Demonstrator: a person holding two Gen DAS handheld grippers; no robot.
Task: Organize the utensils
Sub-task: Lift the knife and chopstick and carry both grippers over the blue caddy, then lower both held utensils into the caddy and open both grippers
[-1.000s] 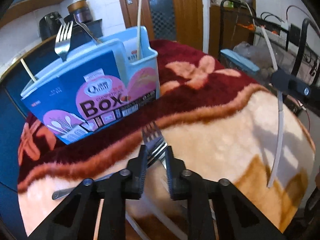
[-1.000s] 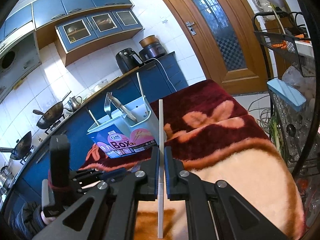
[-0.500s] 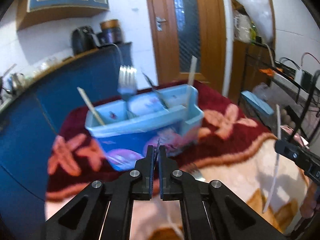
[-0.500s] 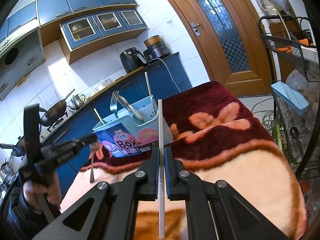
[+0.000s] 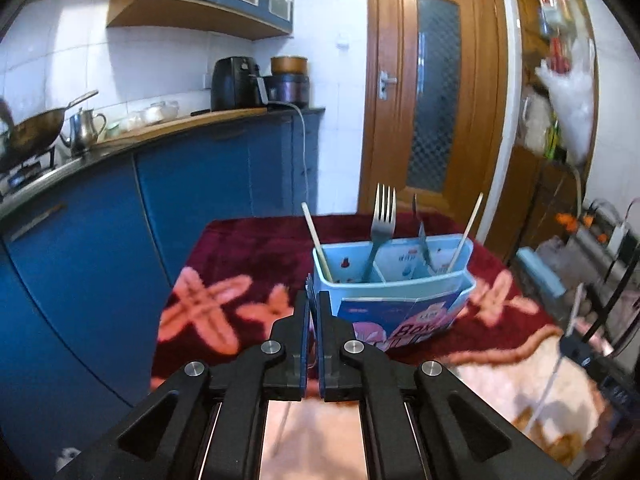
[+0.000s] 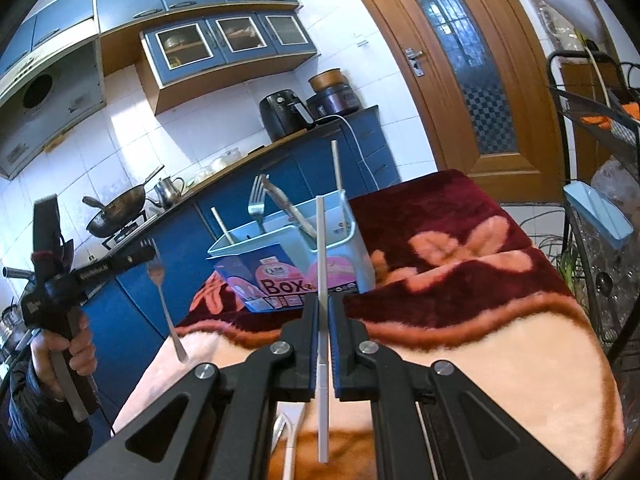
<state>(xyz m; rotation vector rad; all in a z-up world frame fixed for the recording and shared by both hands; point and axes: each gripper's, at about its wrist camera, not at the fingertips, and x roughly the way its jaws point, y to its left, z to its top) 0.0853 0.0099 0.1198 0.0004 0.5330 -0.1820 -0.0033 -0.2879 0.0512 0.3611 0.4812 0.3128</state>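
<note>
Above the blanket (image 6: 500, 360), left jaws clamp a fork (image 6: 162, 292); right jaws clamp a chopstick (image 6: 322, 320).

Left wrist view: held fork (image 5: 308, 285) almost fully hidden between the closed jaws of the left tool (image 5: 313, 308); only tine tips show, handle a faint blur below. Lower front of the utensil box (image 5: 394, 292) blocked by that tool, label partly unreadable. Right tool (image 5: 576, 350) cut by the frame edge, blurred. Right wrist view: white chopstick (image 6: 321, 280) mid-section covered by the right tool's pads (image 6: 310, 344). Box compartments too small to sort. Person's hand (image 6: 74, 350) clipped at the left edge.
</note>
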